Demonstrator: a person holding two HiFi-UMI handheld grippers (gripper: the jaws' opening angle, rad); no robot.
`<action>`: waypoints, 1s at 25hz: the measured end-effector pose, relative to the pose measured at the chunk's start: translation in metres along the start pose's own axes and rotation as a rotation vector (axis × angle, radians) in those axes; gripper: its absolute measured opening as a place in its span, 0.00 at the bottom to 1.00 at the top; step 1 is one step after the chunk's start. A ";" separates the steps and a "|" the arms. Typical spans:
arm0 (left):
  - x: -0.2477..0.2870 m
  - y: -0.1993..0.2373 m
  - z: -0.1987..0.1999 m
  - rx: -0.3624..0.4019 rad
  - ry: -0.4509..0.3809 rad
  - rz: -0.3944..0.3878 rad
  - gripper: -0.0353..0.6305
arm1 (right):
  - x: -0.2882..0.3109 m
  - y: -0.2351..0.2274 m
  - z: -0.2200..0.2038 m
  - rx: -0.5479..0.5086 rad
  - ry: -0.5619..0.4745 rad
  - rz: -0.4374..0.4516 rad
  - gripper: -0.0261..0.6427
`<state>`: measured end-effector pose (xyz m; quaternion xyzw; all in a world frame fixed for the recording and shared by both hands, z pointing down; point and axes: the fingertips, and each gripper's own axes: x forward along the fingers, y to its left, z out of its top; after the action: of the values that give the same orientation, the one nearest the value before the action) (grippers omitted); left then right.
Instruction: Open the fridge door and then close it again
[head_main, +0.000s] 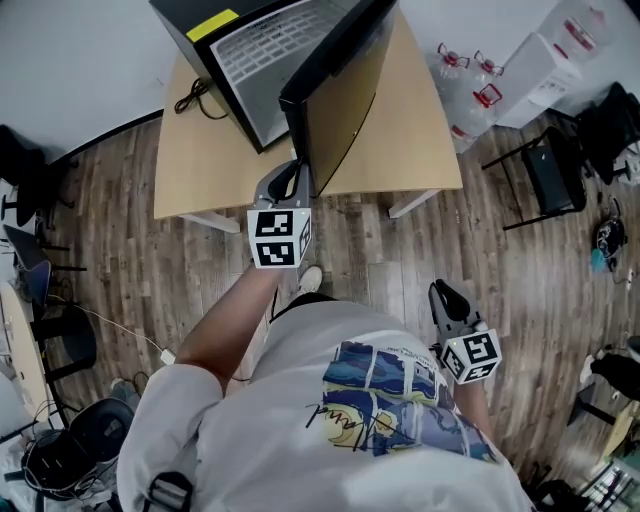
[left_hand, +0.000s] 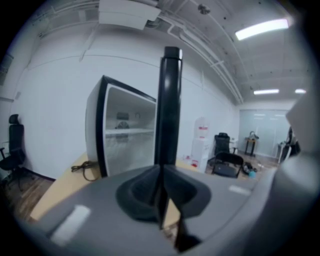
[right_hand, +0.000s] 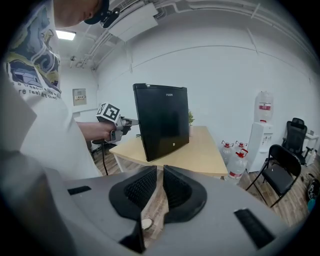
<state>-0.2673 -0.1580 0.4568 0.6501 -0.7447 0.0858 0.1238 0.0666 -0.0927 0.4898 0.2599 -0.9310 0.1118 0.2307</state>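
Left hand-held gripper (head_main: 297, 172) pinches the mini fridge door (head_main: 342, 110) by its edge; a slip could let it swing. Right hand-held gripper (right_hand: 156, 176) hangs slightly parted, empty.

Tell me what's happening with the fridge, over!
Left tongs shut at fridge door edge. Door open. Right tongs empty, at person's side. Nothing in door's path.

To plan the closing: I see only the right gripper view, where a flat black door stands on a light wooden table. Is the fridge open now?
Observer: Yes. In the head view the black fridge door is swung away from the black fridge cabinet; its white inside shows.
Operator: Is something inside?
Observer: The left gripper view shows a white shelf across it; its load is too blurred.
Operator: Anything near the cabinet?
Observer: A black cable lies on the light wooden table beside it.
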 end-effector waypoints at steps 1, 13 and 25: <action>0.001 0.006 0.001 -0.002 -0.001 0.006 0.10 | 0.003 0.001 0.002 -0.002 0.001 0.002 0.10; 0.015 0.083 0.006 -0.004 -0.017 0.074 0.06 | 0.036 0.016 0.018 -0.013 0.004 -0.003 0.10; 0.040 0.141 0.021 0.019 -0.025 0.105 0.06 | 0.071 0.026 0.038 0.000 0.002 -0.029 0.10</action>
<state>-0.4136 -0.1823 0.4533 0.6125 -0.7783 0.0911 0.1033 -0.0157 -0.1137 0.4886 0.2735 -0.9268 0.1088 0.2330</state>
